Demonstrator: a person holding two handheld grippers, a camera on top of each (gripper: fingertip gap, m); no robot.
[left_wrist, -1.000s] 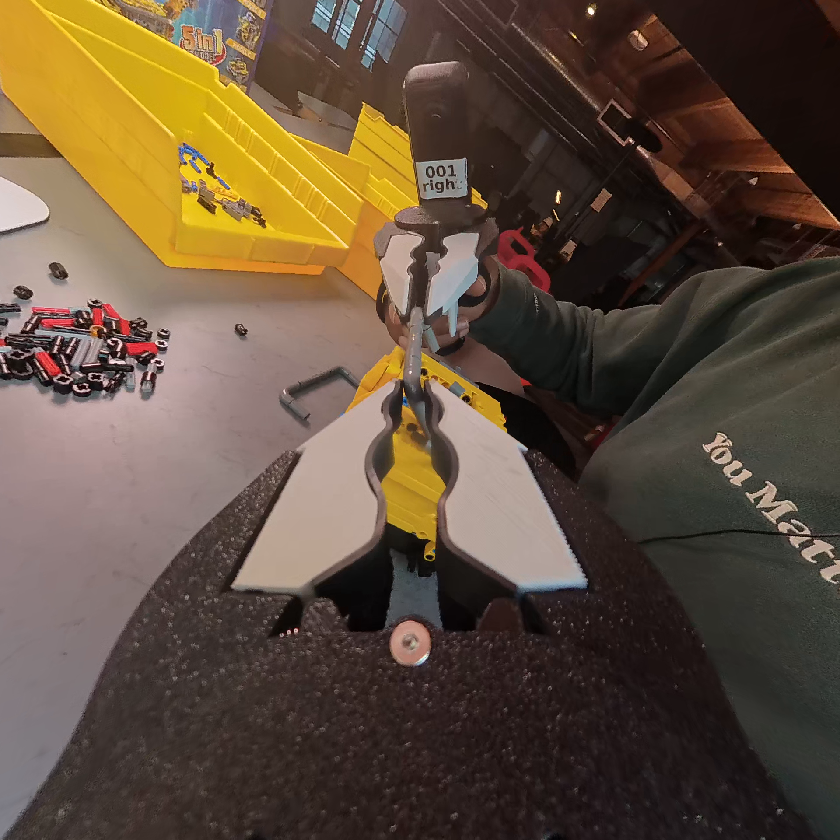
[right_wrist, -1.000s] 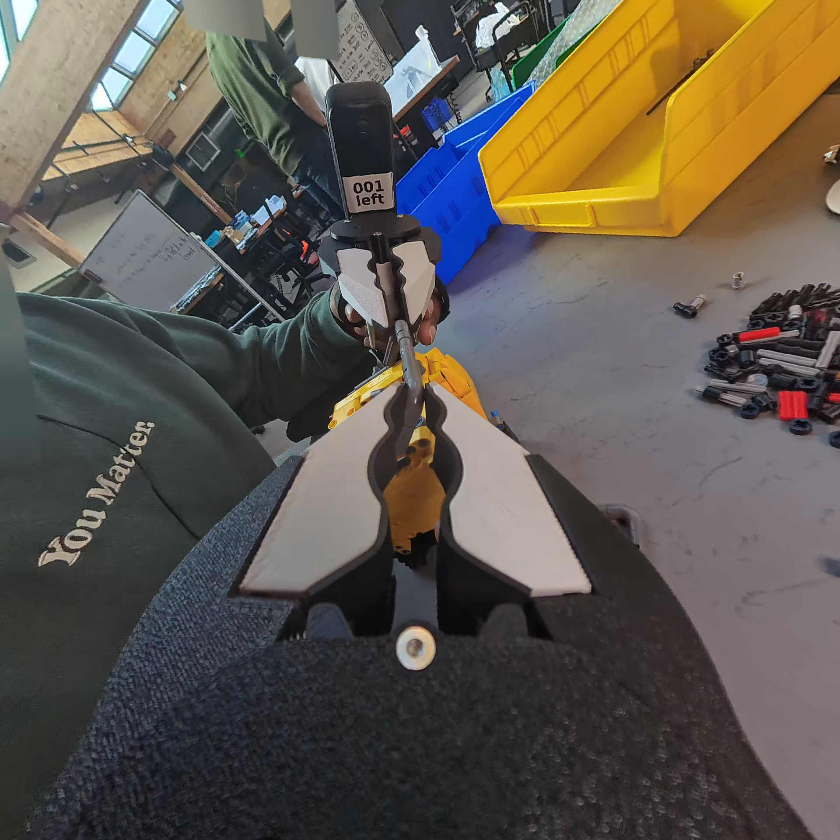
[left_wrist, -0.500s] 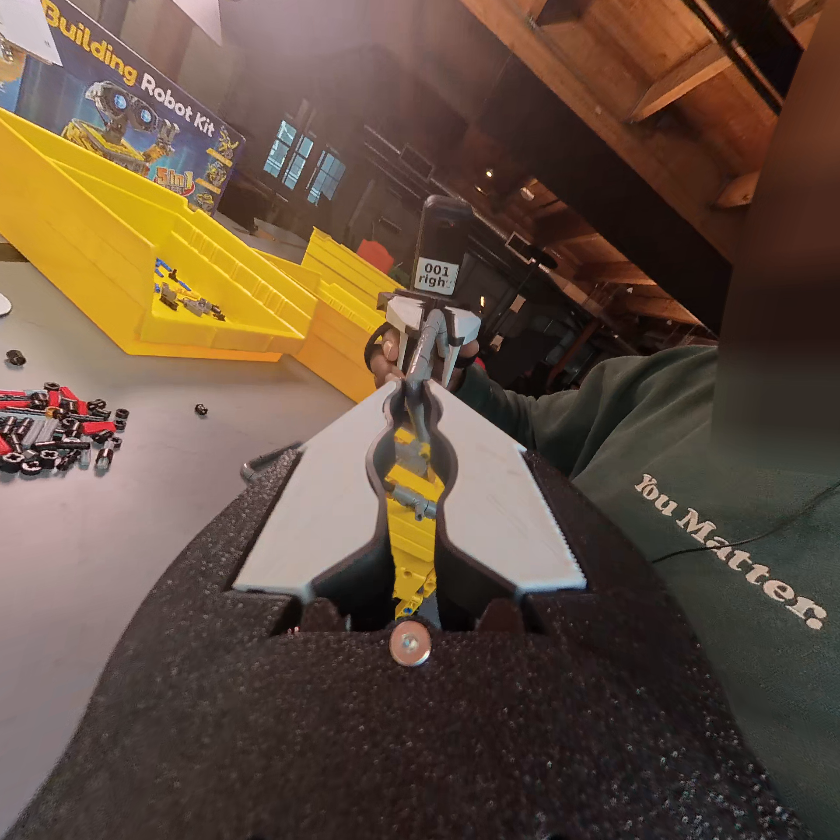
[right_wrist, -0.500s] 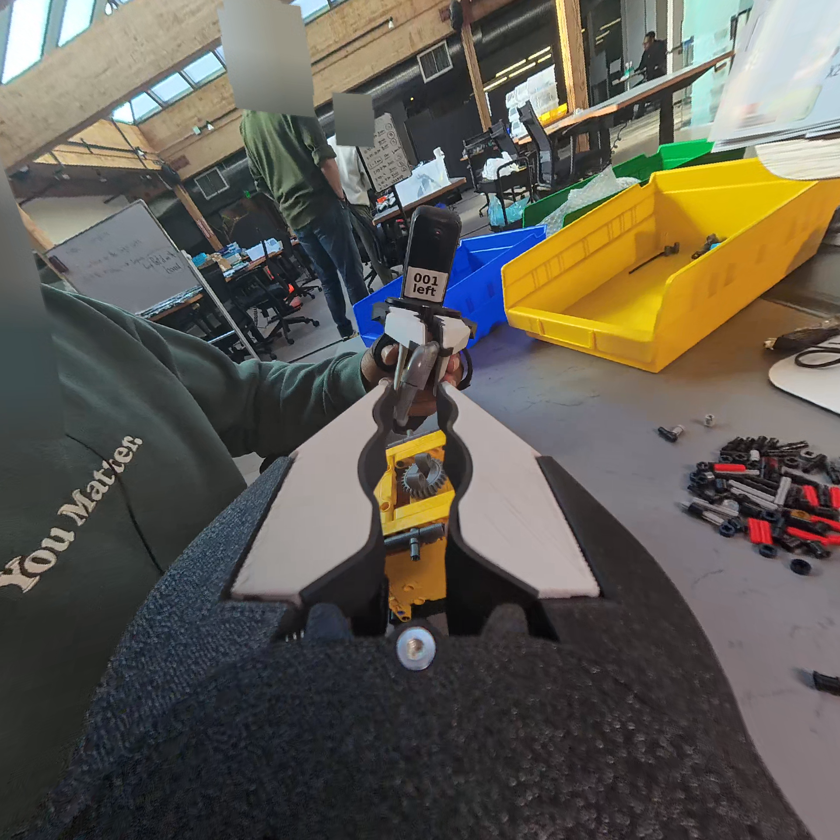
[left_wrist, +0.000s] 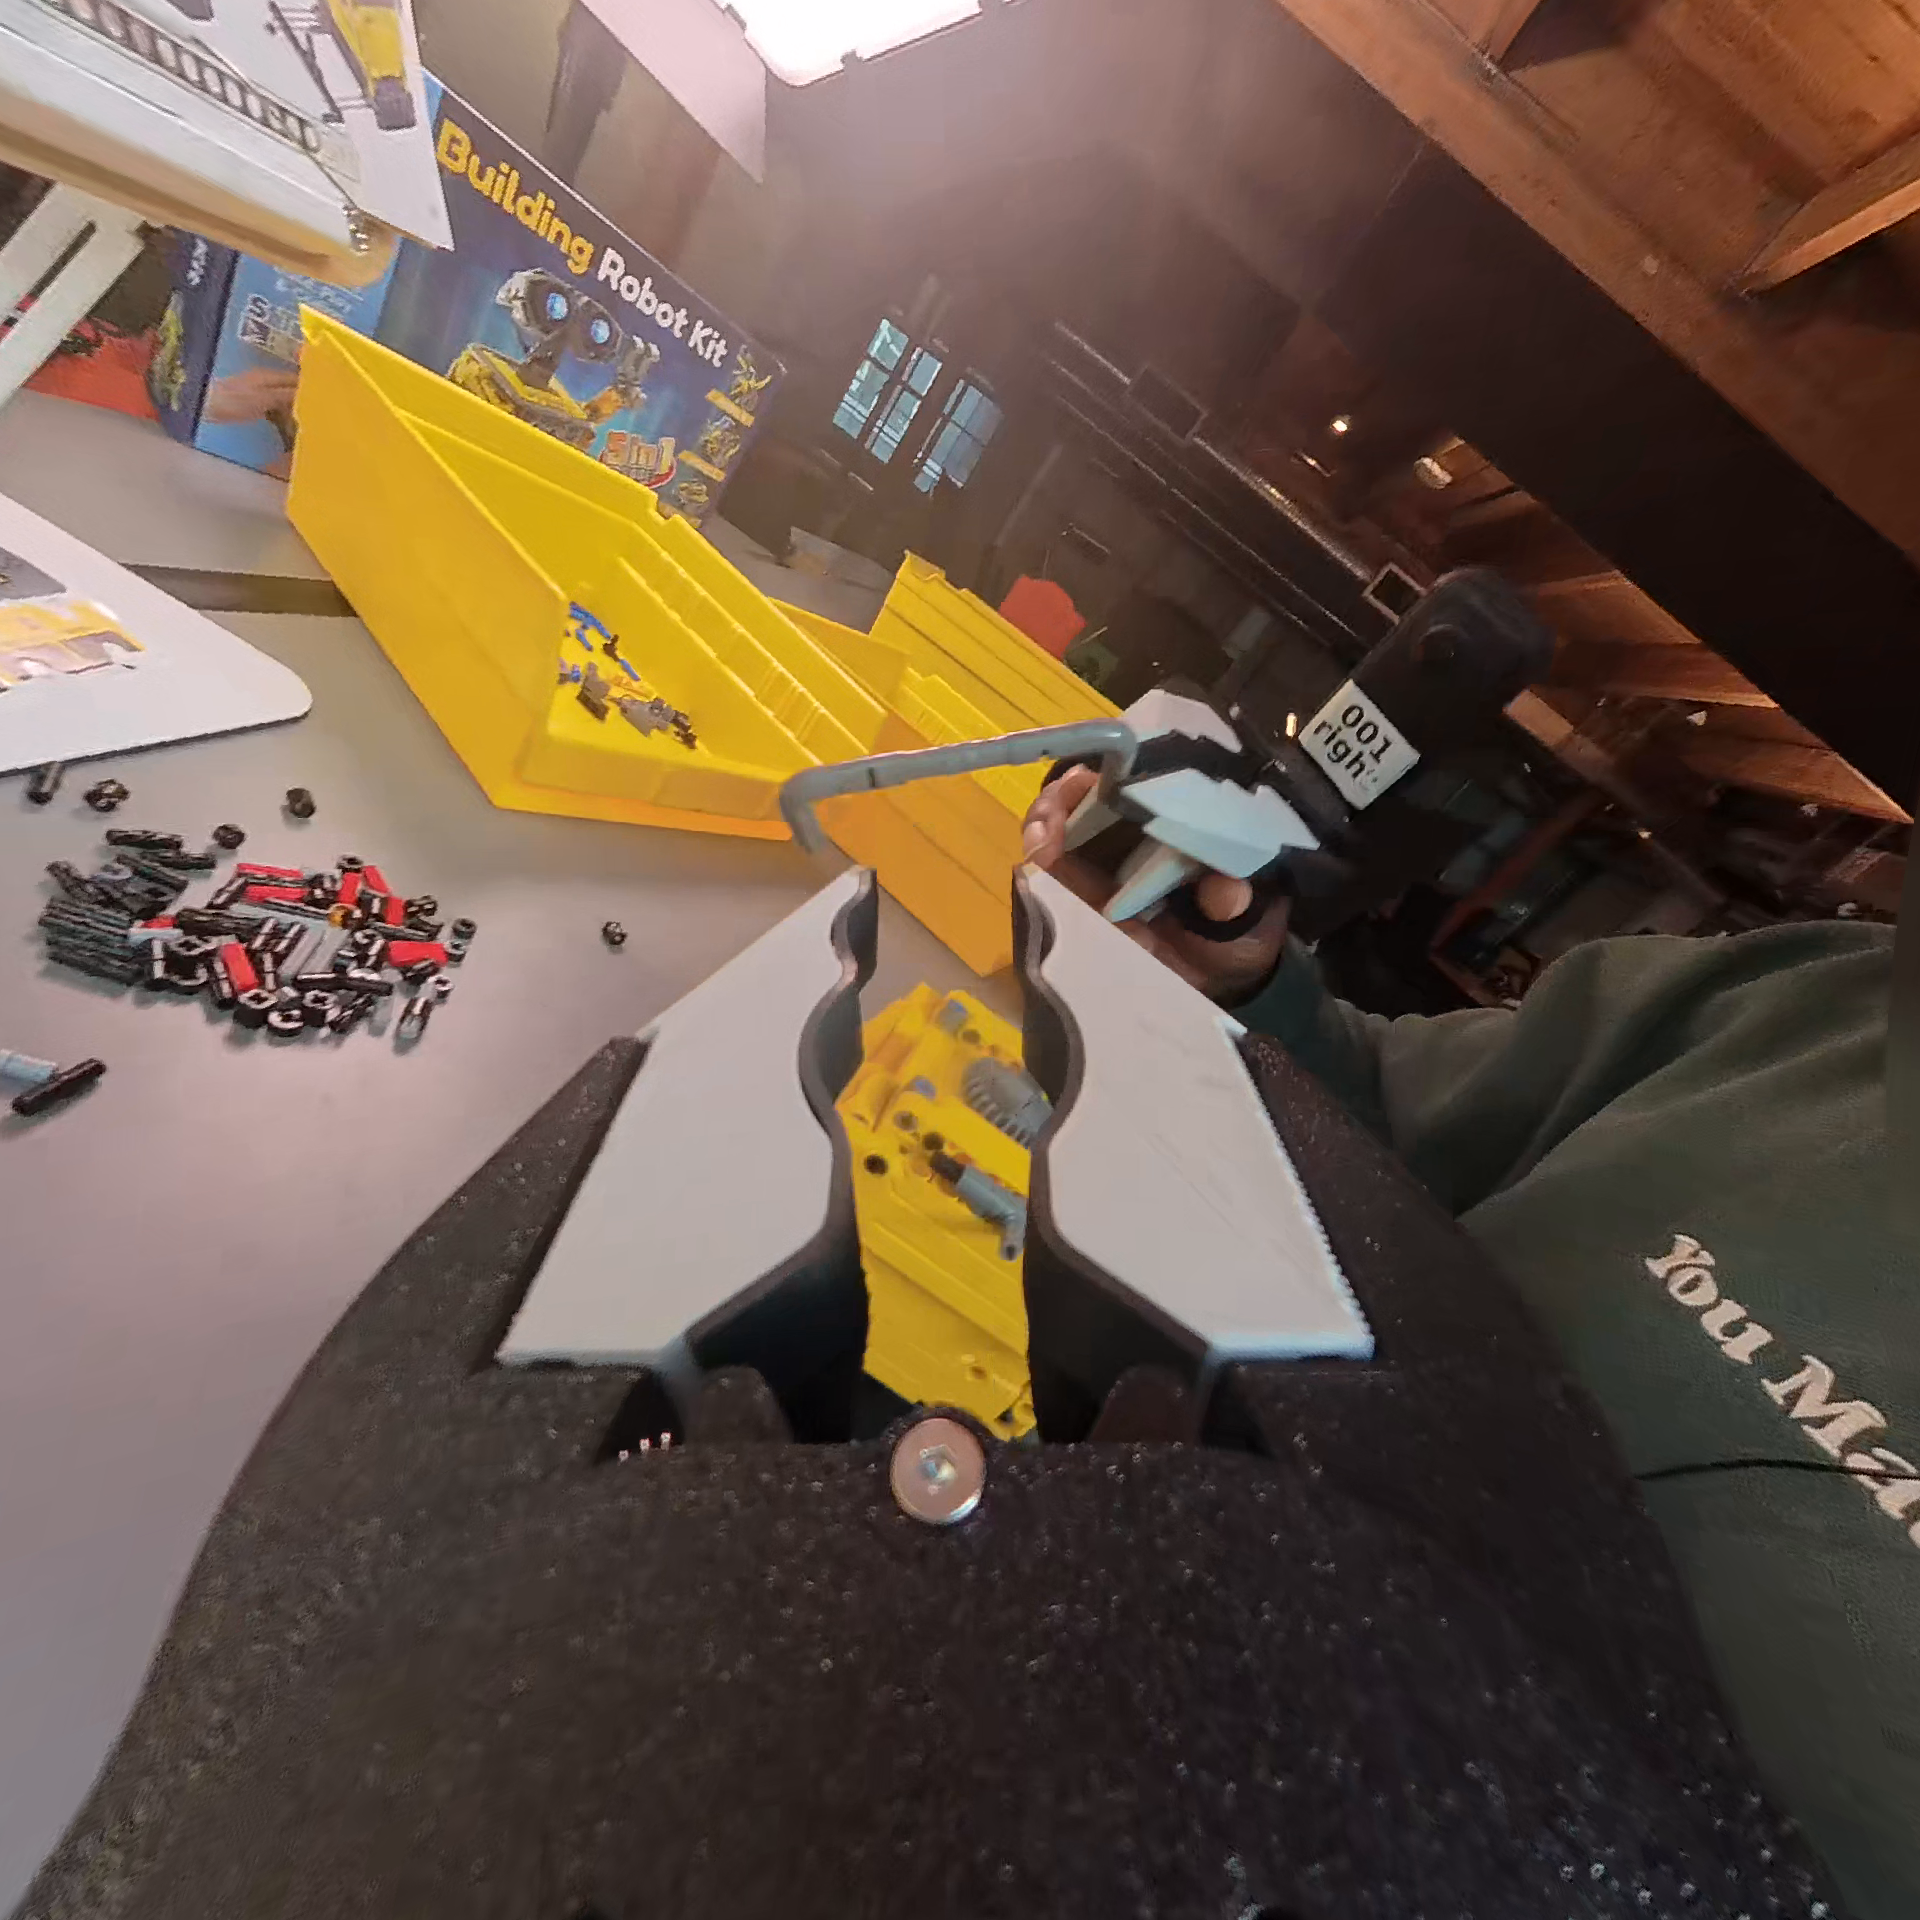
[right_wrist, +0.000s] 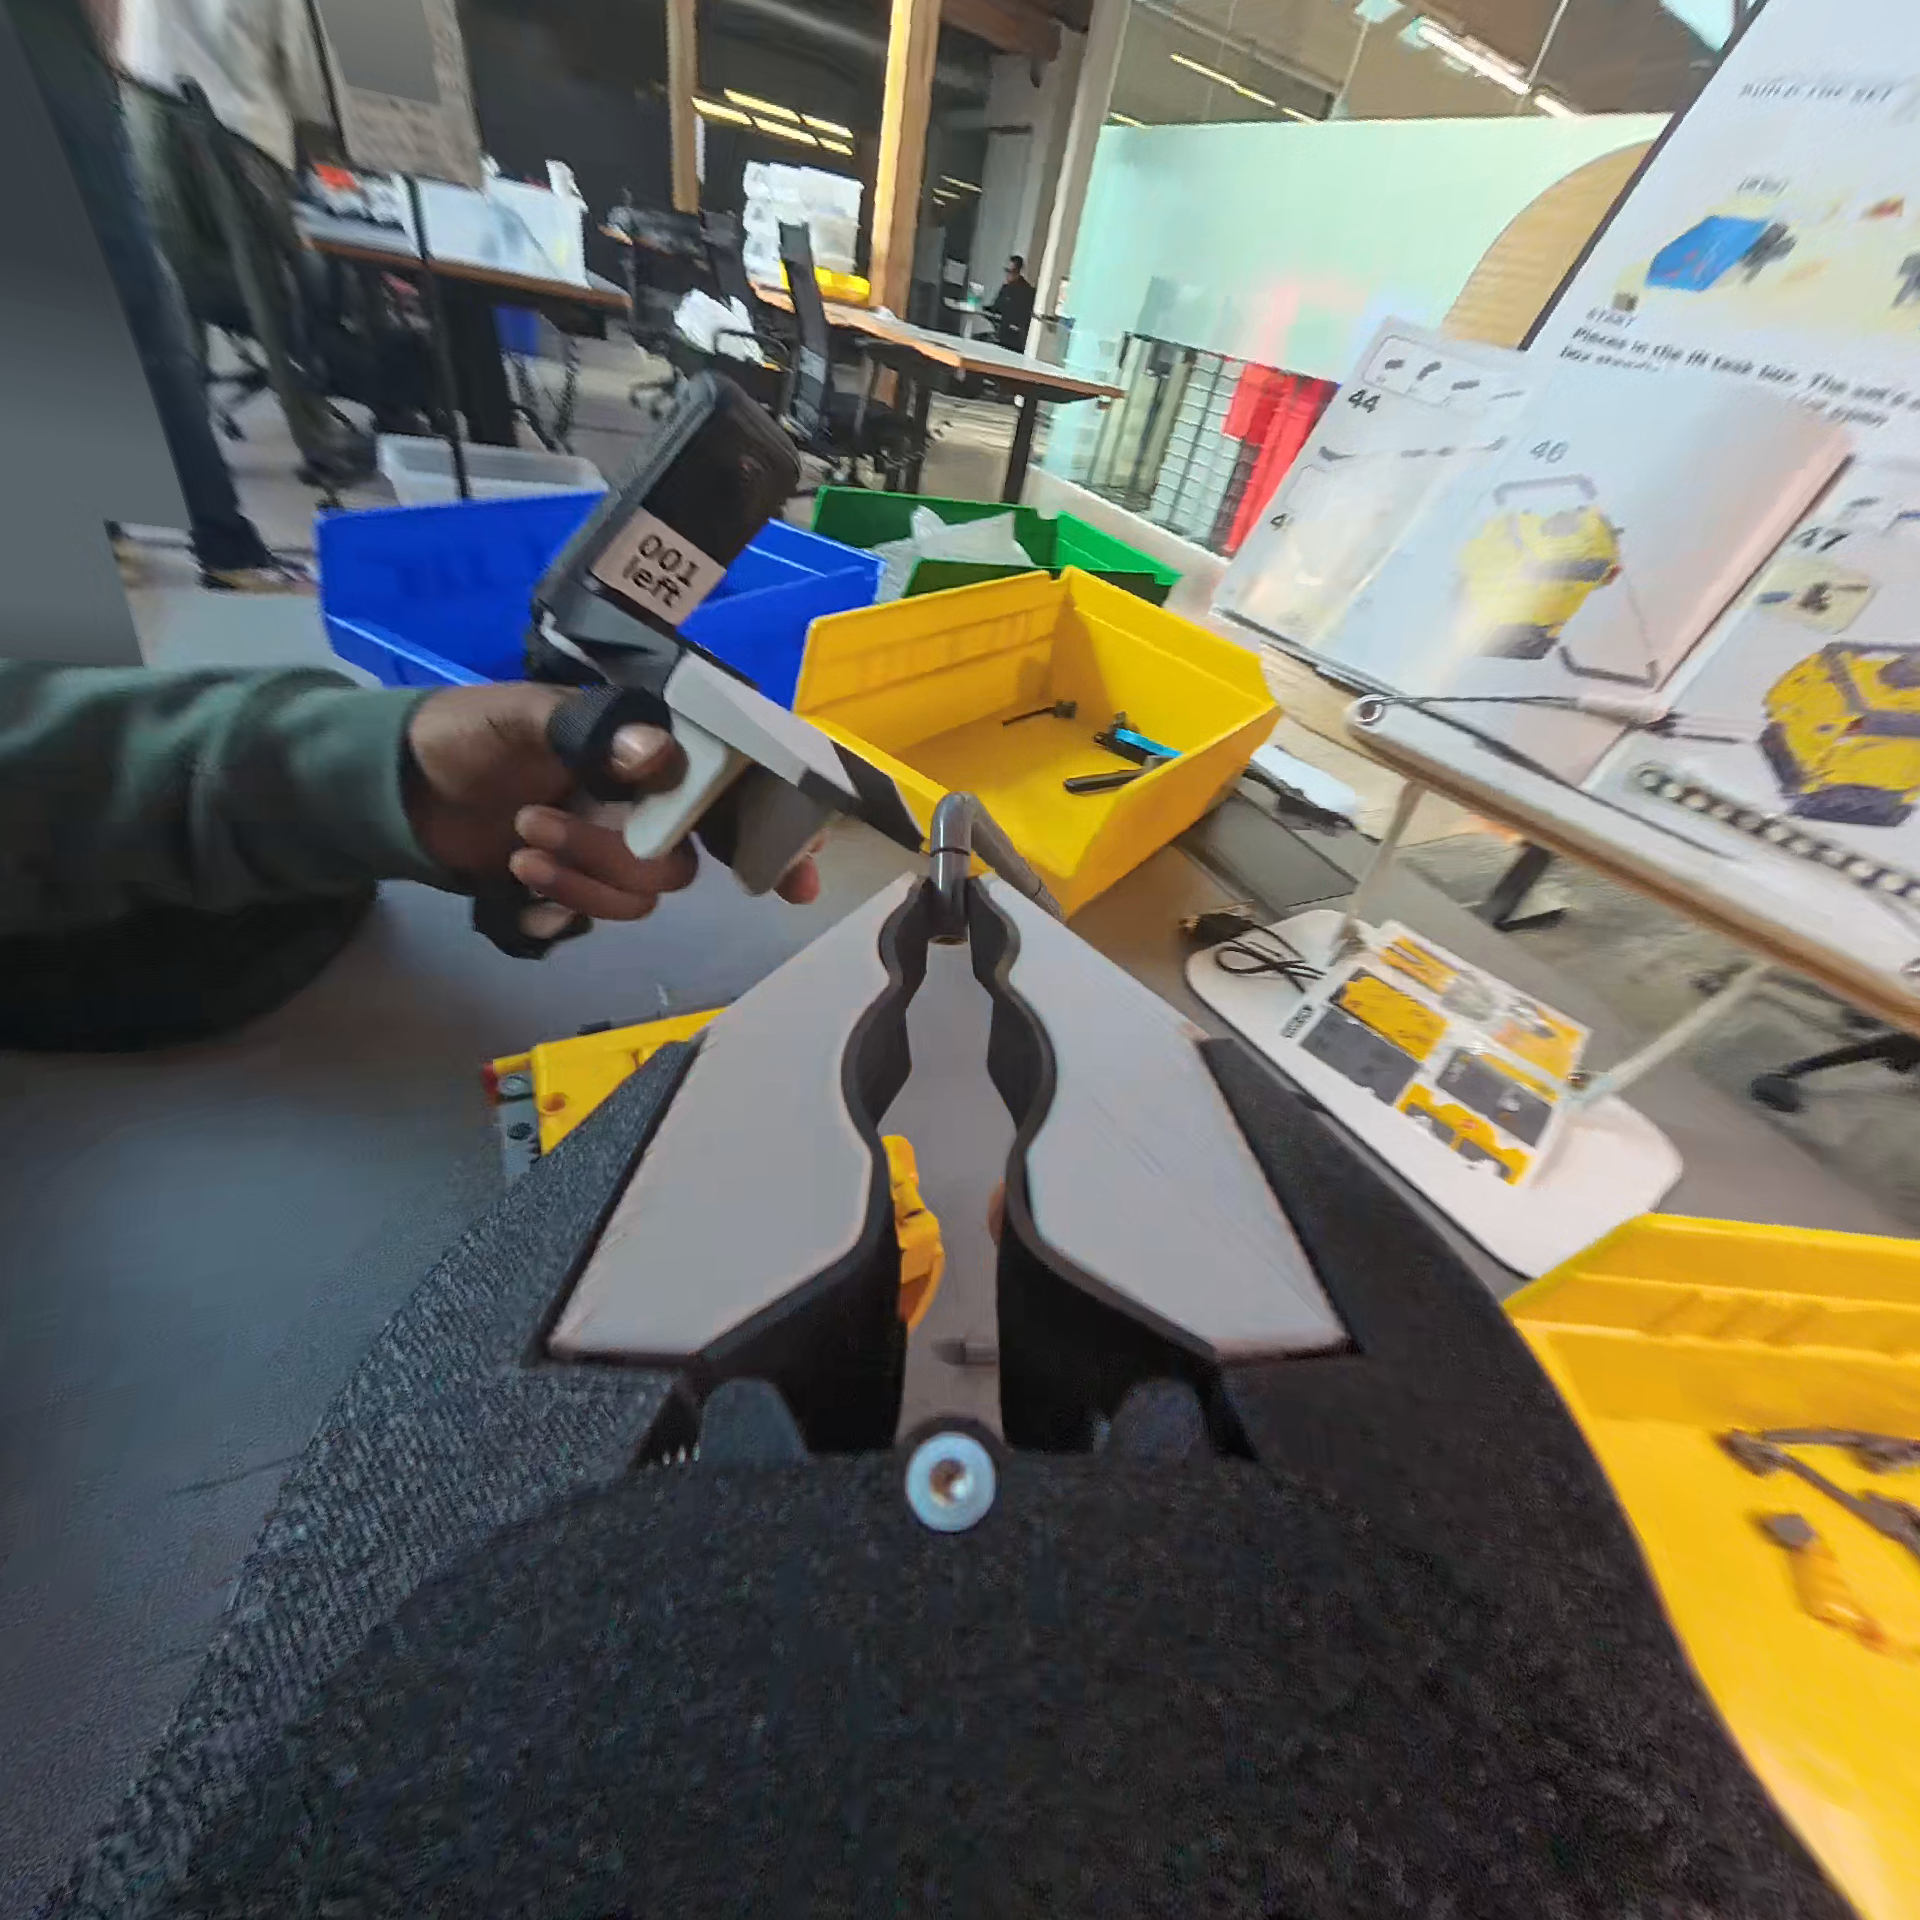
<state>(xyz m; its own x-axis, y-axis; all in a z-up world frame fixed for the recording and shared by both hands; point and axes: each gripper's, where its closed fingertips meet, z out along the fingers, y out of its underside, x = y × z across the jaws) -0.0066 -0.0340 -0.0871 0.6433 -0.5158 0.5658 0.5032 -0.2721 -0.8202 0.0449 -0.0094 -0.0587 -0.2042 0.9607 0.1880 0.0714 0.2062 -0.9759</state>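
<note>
Grey bent rod sits pinched at one end between the closed tips of the right gripper, arching over toward the left gripper. The left gripper's fingers stand parted, holding nothing, above the yellow brick model on the grey table. Loose black and red pieces lie well apart, near yellow bins

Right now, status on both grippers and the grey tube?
Right gripper shut on grey bent tube, lifted off the table. Left gripper open, fingers apart above yellow brick model. Loose parts pile off to the side.
</note>
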